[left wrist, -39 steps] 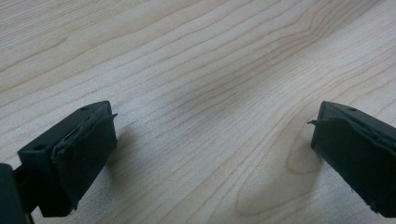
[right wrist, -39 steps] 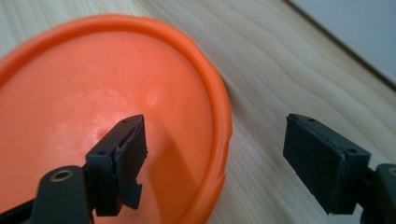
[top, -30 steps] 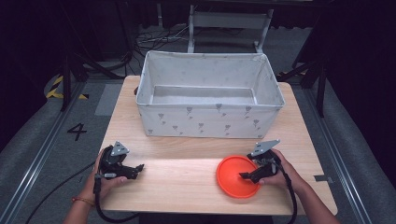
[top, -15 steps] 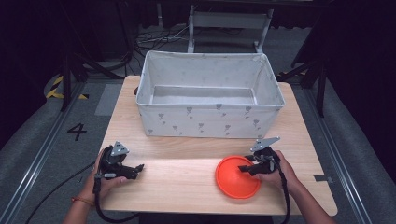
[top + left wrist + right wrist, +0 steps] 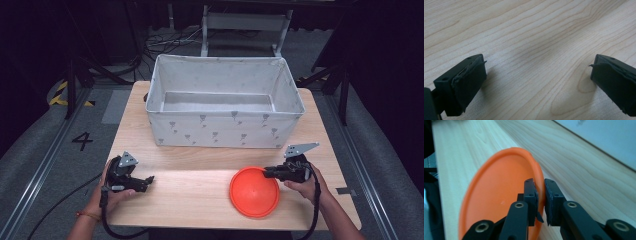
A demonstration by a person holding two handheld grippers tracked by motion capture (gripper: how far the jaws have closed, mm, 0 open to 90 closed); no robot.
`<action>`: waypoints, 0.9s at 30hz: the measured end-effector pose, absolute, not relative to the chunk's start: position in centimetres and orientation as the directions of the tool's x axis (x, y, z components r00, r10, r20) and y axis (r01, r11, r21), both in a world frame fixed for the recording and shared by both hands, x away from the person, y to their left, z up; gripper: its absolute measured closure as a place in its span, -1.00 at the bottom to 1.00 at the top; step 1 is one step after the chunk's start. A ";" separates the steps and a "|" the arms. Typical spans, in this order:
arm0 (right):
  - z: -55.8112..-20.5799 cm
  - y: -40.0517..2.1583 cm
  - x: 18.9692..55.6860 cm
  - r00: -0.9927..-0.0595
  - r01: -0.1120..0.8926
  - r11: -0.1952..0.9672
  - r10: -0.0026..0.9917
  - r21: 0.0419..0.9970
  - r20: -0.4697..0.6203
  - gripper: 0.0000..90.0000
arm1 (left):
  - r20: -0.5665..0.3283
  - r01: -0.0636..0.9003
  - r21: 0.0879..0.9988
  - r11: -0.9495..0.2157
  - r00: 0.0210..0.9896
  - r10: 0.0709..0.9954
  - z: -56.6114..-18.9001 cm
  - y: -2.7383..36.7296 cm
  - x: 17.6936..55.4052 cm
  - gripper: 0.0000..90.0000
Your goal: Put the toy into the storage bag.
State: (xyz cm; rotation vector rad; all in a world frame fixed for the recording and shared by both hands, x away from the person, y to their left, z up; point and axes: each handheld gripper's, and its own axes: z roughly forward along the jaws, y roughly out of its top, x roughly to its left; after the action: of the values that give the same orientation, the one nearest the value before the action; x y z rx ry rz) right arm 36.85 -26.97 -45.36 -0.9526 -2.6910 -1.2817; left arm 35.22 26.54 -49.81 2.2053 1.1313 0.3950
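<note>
Pinched thinly at its three-o'clock rim by the right gripper (image 5: 540,202), the orange plate (image 5: 254,191) could slip out if lifted, while the left gripper (image 5: 536,82) idles spread.

Wooden table (image 5: 200,187), grey fabric bin (image 5: 225,125), orange plate (image 5: 254,192)

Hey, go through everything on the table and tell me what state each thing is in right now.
Orange plate: flat on the table, rim pinched.
Right gripper: shut on the plate's rim.
Left gripper: open, holding nothing, over bare wood.
Fabric bin: upright, open-topped, looks empty.
</note>
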 end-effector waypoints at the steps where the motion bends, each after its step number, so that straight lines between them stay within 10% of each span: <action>1: -45.0 -27.0 36.6 -0.821 0.518 0.478 0.512 0.709 0.254 0.82 | -0.016 0.623 0.647 -0.440 0.588 0.809 -49.8 26.5 35.2 -0.99; 27: -38.8 -28.9 34.2 -0.866 0.342 0.561 0.499 0.754 0.022 0.83 | -0.016 0.622 0.647 -0.440 0.588 0.808 -49.8 26.5 35.2 -0.99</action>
State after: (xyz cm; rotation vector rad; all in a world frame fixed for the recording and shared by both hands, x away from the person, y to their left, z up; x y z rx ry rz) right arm 34.19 -28.88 -38.83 -0.8029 -2.9442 -1.3495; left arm 35.23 26.55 -49.81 2.2057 1.1308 0.3950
